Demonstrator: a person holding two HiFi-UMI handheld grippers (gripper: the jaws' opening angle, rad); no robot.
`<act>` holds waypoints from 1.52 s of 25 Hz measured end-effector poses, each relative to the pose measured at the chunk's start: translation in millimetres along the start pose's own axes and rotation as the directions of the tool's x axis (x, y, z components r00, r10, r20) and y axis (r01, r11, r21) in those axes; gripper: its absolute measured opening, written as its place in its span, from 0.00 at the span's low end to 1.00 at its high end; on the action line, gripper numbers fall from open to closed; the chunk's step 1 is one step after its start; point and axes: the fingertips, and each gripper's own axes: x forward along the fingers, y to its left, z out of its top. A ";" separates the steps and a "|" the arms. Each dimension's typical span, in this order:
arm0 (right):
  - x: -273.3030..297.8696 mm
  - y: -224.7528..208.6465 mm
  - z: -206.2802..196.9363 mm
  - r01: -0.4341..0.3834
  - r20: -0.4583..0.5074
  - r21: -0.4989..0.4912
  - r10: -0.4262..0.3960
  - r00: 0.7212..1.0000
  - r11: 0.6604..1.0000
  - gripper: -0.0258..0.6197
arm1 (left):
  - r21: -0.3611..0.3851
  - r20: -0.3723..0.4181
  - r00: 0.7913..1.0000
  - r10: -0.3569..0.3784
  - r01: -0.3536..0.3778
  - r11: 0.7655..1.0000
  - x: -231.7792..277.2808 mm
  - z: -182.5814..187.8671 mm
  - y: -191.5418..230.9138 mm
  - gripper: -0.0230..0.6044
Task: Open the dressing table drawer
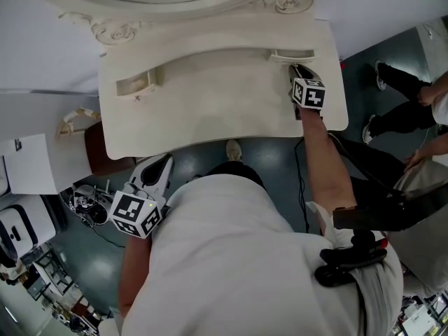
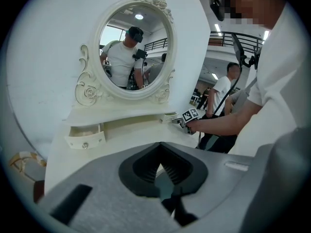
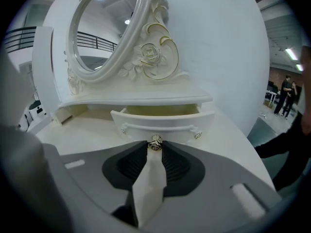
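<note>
The cream dressing table [image 1: 210,110] has a small drawer at each end under its mirror. My right gripper [image 1: 297,71] reaches to the right drawer [image 1: 294,54]. In the right gripper view that drawer [image 3: 163,121] is pulled partly out, and my right gripper [image 3: 155,145] is shut on its round metal knob [image 3: 156,142]. The left drawer [image 1: 136,84] also stands pulled out, with its knob showing in the left gripper view [image 2: 85,144]. My left gripper [image 1: 162,165] hangs low in front of the table, off its edge. Its jaws [image 2: 159,160] meet at the tips with nothing between them.
An oval mirror [image 2: 135,47] in a carved frame rises behind the tabletop against a white wall. A dark red stool [image 1: 105,152] and cluttered gear [image 1: 87,201] sit at the left on the floor. Other people [image 1: 406,110] stand to the right of the table.
</note>
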 end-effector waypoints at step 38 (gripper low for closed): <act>-39.1 12.0 -32.3 0.034 -0.029 -0.016 -0.034 0.999 0.999 0.19 | -0.016 0.032 0.998 -0.047 0.048 0.999 -25.8 -21.9 -1.1 0.04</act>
